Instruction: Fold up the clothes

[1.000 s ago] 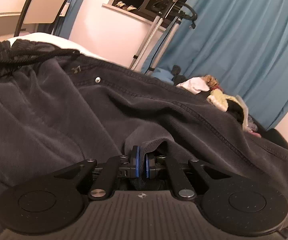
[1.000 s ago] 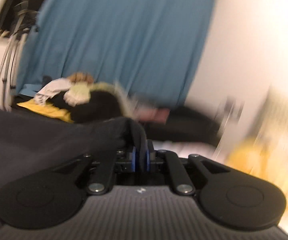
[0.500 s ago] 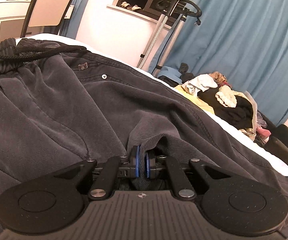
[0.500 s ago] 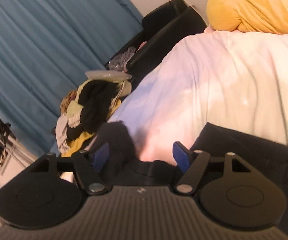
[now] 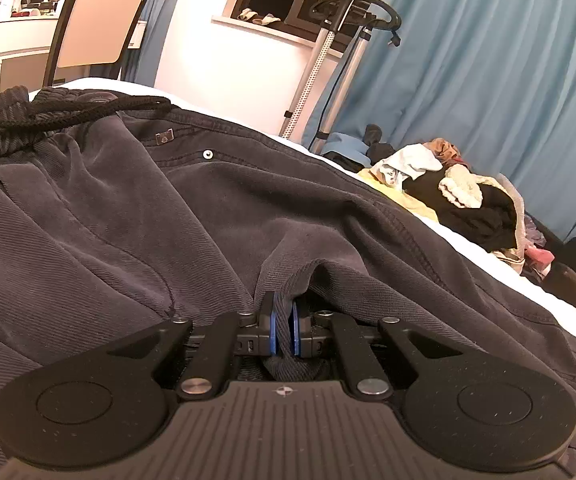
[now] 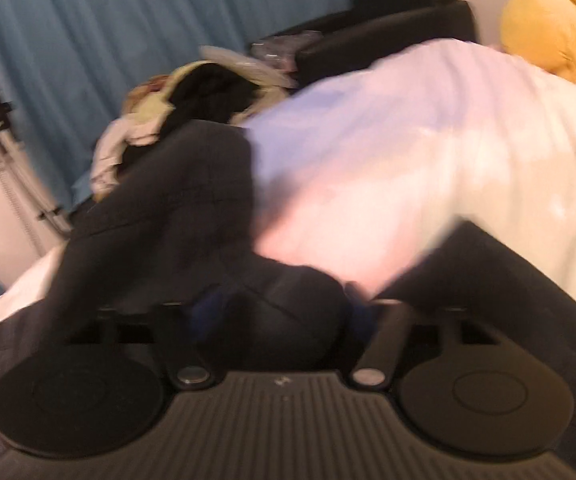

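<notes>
Clothes pile beyond dark trousers

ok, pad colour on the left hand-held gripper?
Blue pads on the left hand-held gripper, shut on the dark grey trousers. Left wrist view shows it best.

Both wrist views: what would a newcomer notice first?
First, the dark grey trousers spread across the white bed, filling most of the left wrist view, with a fold of them pinched in the shut left tool. Next, the heap of mixed clothes at the bed's far edge, before the blue curtain. The right wrist view is motion-blurred; the right tool stands open over trouser fabric.
</notes>
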